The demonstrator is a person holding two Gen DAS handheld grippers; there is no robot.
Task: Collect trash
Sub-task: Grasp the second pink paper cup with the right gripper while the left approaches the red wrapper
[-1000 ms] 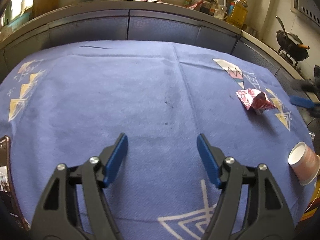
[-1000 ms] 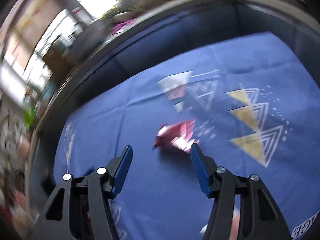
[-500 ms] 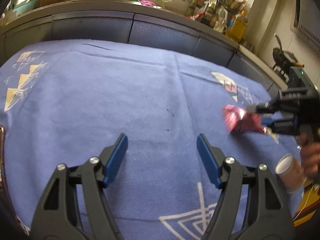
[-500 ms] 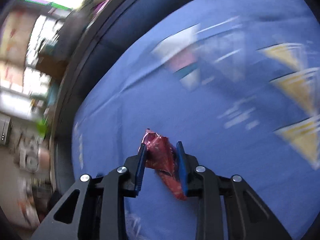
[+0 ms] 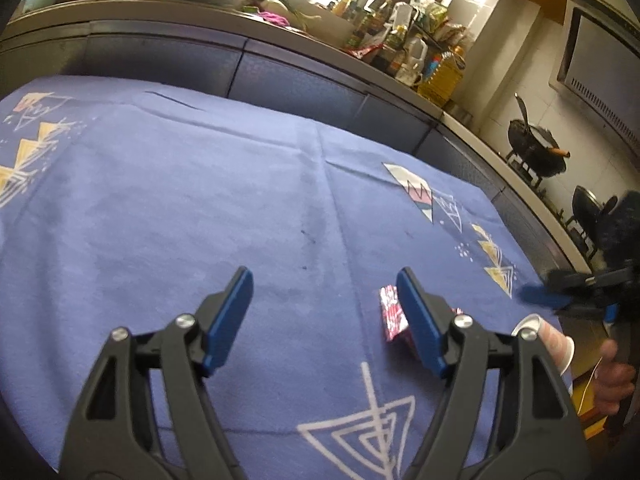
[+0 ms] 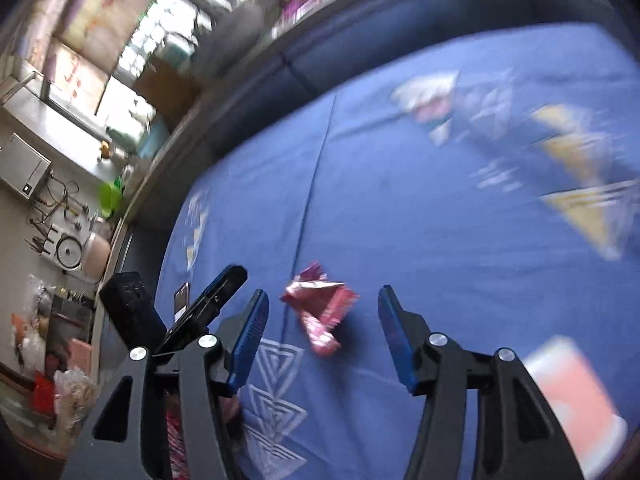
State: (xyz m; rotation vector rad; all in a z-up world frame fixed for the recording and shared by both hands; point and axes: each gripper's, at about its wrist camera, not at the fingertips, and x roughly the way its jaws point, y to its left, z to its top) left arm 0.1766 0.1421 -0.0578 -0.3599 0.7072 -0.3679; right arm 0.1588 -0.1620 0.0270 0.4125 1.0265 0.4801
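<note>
A crumpled red wrapper [image 5: 390,314] lies on the blue patterned cloth [image 5: 200,200], right beside the right finger of my left gripper [image 5: 323,276]. That gripper's jaws are opening a little, with nothing between them. In the right wrist view the red wrapper [image 6: 320,308] sits loose between the fingers of my right gripper [image 6: 323,296]. Its jaws are opening and the pads are clear of the wrapper on both sides. From the left wrist view, the right gripper [image 5: 560,300] hangs at the far right, above a paper cup [image 5: 556,340] lying on its side.
The paper cup [image 6: 572,396] is a blur at the bottom right. A person's hand [image 5: 612,380] shows at the table's right edge. The left gripper [image 6: 224,284] is close on the left. A counter crowded with bottles [image 5: 420,60] runs behind the table, with a wok [image 5: 536,148] beyond it.
The right gripper closed on the red wrapper, carried it left toward the left gripper, then opened and let it go. The left gripper tilted but stayed in place.
</note>
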